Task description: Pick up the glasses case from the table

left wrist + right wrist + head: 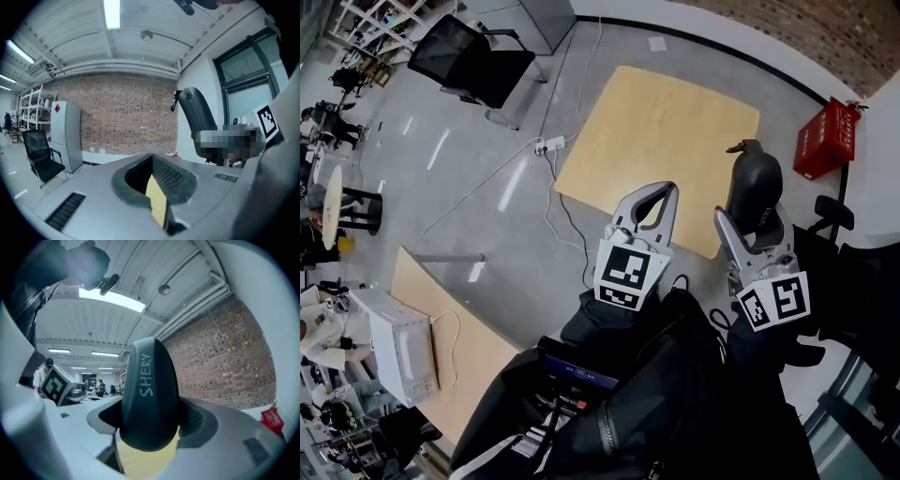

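Note:
The glasses case (755, 187) is dark grey, rounded, with "SHERY" printed on it (147, 394). My right gripper (748, 225) is shut on it and holds it upright in the air over the near right corner of the light wooden table (656, 131). In the right gripper view the case fills the gap between the jaws of my right gripper (150, 427), with the table top showing below. My left gripper (666, 190) hangs beside it to the left, shut with nothing in it. From my left gripper (151, 158) the case (196, 115) shows at the right.
A red box (827, 138) stands on the floor right of the table. A black office chair (469, 58) stands at the far left, a power strip (548, 145) with cables on the floor. A second table (450, 337) at lower left carries a white appliance (398, 352).

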Demonstrator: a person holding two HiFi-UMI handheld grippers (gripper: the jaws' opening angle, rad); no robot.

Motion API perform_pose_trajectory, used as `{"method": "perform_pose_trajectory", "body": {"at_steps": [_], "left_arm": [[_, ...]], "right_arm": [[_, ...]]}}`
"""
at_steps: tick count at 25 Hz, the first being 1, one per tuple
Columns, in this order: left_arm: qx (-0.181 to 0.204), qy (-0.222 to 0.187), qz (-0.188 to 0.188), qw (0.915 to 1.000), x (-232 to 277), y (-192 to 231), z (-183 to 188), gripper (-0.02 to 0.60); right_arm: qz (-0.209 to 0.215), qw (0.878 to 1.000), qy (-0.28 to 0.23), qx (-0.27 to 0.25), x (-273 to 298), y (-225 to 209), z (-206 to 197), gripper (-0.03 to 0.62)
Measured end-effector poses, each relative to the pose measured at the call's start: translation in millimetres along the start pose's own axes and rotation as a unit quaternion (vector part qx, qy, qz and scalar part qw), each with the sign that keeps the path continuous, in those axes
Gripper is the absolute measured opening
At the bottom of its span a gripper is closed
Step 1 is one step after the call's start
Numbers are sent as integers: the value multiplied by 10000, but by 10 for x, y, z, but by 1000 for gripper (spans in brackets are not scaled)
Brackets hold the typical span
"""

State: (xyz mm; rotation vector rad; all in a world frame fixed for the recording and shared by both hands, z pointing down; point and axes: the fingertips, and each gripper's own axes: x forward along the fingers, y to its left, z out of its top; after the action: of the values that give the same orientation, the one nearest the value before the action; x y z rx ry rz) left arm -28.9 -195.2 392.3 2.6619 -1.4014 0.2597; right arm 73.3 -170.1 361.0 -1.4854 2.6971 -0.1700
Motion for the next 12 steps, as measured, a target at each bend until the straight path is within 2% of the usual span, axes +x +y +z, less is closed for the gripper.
{"method": "perform_pose_trajectory", "body": {"at_steps": [8, 12], "left_arm": [[307, -632, 5, 9975, -127, -137, 682, 0], [402, -787, 5, 9961, -161, -173, 906, 0]], "right_arm": [[-150, 9969, -601, -482, -150, 42, 698, 342], [-170, 9949, -791, -609, -182, 49, 942, 342]]}}
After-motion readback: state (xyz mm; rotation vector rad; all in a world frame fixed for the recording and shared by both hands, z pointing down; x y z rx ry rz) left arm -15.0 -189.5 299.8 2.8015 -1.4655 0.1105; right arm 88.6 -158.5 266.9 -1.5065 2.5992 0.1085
